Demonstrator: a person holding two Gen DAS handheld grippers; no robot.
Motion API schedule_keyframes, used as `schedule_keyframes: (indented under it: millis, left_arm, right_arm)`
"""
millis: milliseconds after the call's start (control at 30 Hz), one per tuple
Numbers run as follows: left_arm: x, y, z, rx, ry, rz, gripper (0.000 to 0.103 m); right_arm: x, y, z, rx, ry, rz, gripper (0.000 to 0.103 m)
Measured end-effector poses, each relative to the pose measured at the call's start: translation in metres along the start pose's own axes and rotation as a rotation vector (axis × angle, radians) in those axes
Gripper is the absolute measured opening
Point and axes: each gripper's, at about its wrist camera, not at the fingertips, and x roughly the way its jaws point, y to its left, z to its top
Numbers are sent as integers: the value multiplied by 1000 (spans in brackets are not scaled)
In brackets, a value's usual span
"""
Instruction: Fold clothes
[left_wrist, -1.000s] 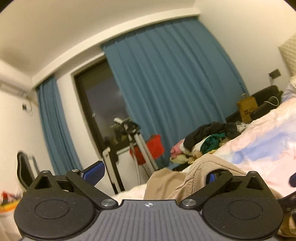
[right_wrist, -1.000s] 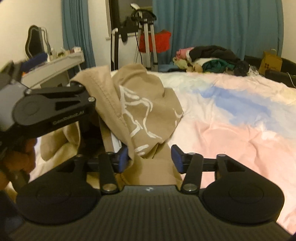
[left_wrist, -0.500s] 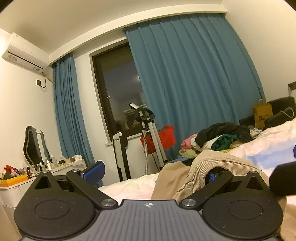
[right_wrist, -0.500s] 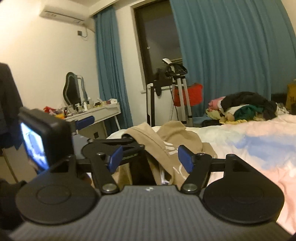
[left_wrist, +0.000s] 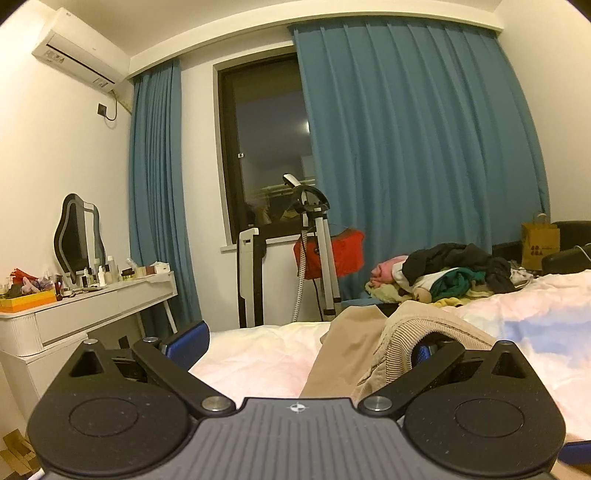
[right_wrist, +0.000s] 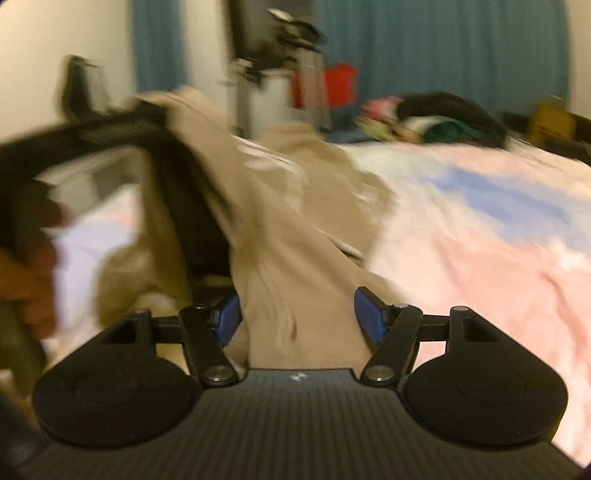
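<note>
A beige garment (left_wrist: 351, 354) with a ribbed hem and white print lies bunched on the bed. In the left wrist view my left gripper (left_wrist: 306, 343) has its jaws wide apart, and the ribbed hem (left_wrist: 413, 332) is draped over the right finger. In the blurred right wrist view my right gripper (right_wrist: 295, 317) is open with the garment (right_wrist: 288, 266) running between its blue pads, not clamped. The left gripper's black body (right_wrist: 110, 136) stands at the left there, with cloth hanging over it.
The bed has a pink, white and blue cover (right_wrist: 480, 229). A pile of other clothes (left_wrist: 443, 273) lies at the far end. A white dressing table (left_wrist: 92, 306) with a mirror stands left, a garment steamer (left_wrist: 314, 251) by the window, a brown paper bag (left_wrist: 539, 240) at right.
The right gripper has dropped and tilted down toward the garment, which now runs between its open pads. The left gripper's view has swung a little leftward; the hem stays draped on its right finger.
</note>
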Motion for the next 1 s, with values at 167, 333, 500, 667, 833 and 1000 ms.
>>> schedule_keyframes:
  millis: [167,333,500,667,833,1000]
  left_arm:
    - [-3,-1,-3,14,15,-20,103]
    - [-11,-14,-15,131,61,-87,103]
    - [-13,-39,-37,312,117,-122,103]
    - [-4,-48,-51,384,170,-93,103]
    - [-10,-11,-23,81,91,-80,103]
    - [-17,3,-9,-24,-9,-54,103]
  right_arm:
    - [-15,-37,8,154,-61,-241,67]
    - [-51,-70,23,296,-260,-341,69]
    - [-70,-78,30,303,-359,-343,69]
    - [-71,-77,32,273,-364,-342,69]
    - [-40,-83,34,246,-211,-327,69]
    - [-17,-82,28,274,-38,-212,69]
